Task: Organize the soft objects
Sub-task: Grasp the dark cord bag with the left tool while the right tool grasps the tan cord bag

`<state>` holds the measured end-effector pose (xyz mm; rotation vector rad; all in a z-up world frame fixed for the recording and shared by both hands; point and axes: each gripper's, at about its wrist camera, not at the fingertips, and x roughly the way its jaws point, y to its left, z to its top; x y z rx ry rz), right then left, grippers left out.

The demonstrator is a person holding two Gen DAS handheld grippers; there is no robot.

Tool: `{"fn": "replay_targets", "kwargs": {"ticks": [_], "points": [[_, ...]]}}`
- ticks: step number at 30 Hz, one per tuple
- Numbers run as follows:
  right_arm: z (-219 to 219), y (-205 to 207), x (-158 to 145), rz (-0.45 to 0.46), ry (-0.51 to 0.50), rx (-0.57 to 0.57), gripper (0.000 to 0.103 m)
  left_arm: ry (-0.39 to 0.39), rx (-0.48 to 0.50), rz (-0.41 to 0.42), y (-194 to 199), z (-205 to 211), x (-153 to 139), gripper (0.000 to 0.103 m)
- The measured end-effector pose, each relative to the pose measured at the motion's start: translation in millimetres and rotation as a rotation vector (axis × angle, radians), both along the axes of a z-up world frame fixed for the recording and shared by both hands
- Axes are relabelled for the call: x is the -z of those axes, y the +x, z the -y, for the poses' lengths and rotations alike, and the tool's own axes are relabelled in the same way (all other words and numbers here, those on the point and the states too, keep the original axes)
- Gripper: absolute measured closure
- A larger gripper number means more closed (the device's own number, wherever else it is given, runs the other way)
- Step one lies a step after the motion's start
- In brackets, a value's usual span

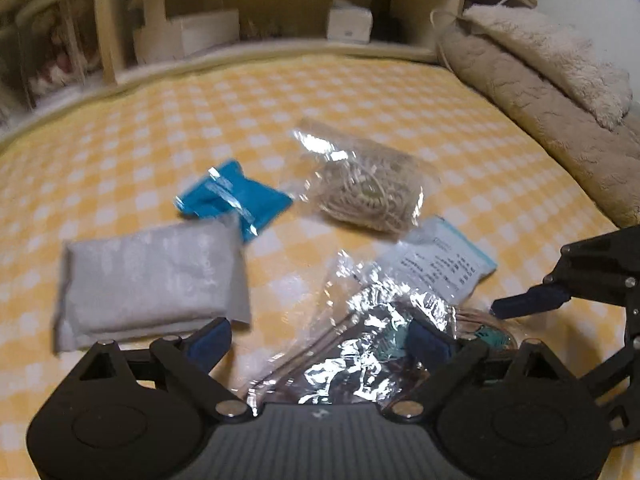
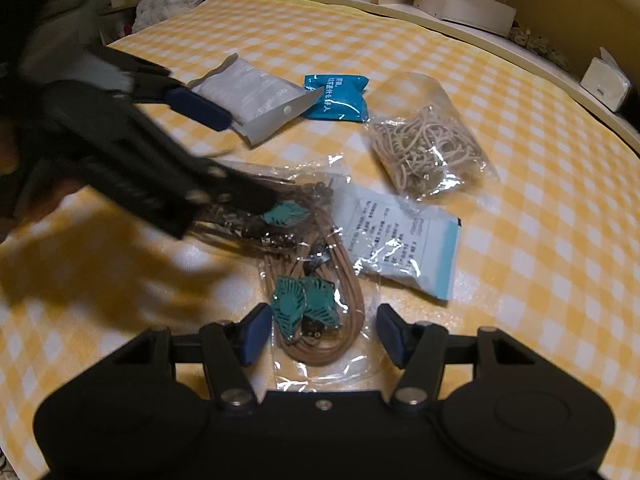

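Both your grippers, left gripper and right gripper, stand agape, pads clear of the cord packet between them. Nothing sorted: five packets remain scattered across the checked cloth.

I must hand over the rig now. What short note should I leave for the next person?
Left tongs: open, over the pendant bag.
Right tongs: open, astride that bag's near end.
Grey pouch, blue packet, cord bag and printed sachet lie loose on the checked cloth.
Nothing looks grouped yet; all five remain to organize.
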<state>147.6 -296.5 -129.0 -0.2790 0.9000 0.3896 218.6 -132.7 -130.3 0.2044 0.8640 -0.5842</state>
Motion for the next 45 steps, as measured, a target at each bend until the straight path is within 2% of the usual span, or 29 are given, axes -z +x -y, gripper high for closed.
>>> {"fn": "replay_targets", "kwargs": {"ticks": [3,9,16,19,22,23,26,30,34,37,38,40,42,45], "points": [[-0.1,-0.4,-0.4,-0.002,0.0,0.0,0.043,-0.023,0.026,-0.067,-1.4,-3.2,6.3,0.005],[6.0,-3.2,-1.8,-0.02,0.007,0.017,0.043,0.059,0.134,-0.133,-25.1,-6.5,5.4,0.005],[21.6,-10.9,-5.7,-0.061,-0.022,0.072,0.043,0.115,0.235,-0.25,-52.2,-13.1,1.4,0.005],[29.5,-16.9,-7.9,-0.095,-0.032,0.09,0.043,0.169,0.294,-0.266,-65.5,-6.6,1.6,0.005],[30.7,-23.6,-11.4,-0.137,-0.058,0.096,0.041,0.246,0.356,-0.229,-79.2,3.0,3.1,0.005],[29.4,-24.5,-12.7,-0.138,-0.06,0.097,0.037,0.264,0.37,-0.208,-81.1,6.3,3.6,0.005],[20.7,-26.7,-15.9,-0.06,-0.08,0.101,0.003,0.308,0.355,-0.146,-81.3,15.0,6.4,0.005],[9.3,-23.4,-15.2,-0.008,-0.137,0.056,0.004,0.28,0.276,-0.151,-67.0,17.6,8.0,0.005],[8.9,-17.0,-6.4,-0.021,-0.161,0.046,0.009,0.272,0.247,-0.165,-66.6,15.5,8.5,0.006],[13.8,-12.8,-4.1,-0.027,-0.122,0.048,0.011,0.26,0.21,-0.191,-65.8,13.1,7.8,0.007],[15.5,-11.0,-3.5,-0.034,-0.103,0.053,0.015,0.261,0.204,-0.191,-65.4,16.2,9.7,0.009],[17.0,-7.5,-2.2,-0.048,-0.068,0.056,0.021,0.263,0.205,-0.185,-68.1,16.7,9.2,0.012],[17.3,-7.5,-1.8,-0.061,-0.047,0.054,0.029,0.257,0.209,-0.182,-70.7,16.8,7.8,0.02],[16.2,-7.8,-2.8,-0.069,-0.041,0.055,0.032,0.241,0.205,-0.174,-72.7,15.9,5.3,0.032]]}}
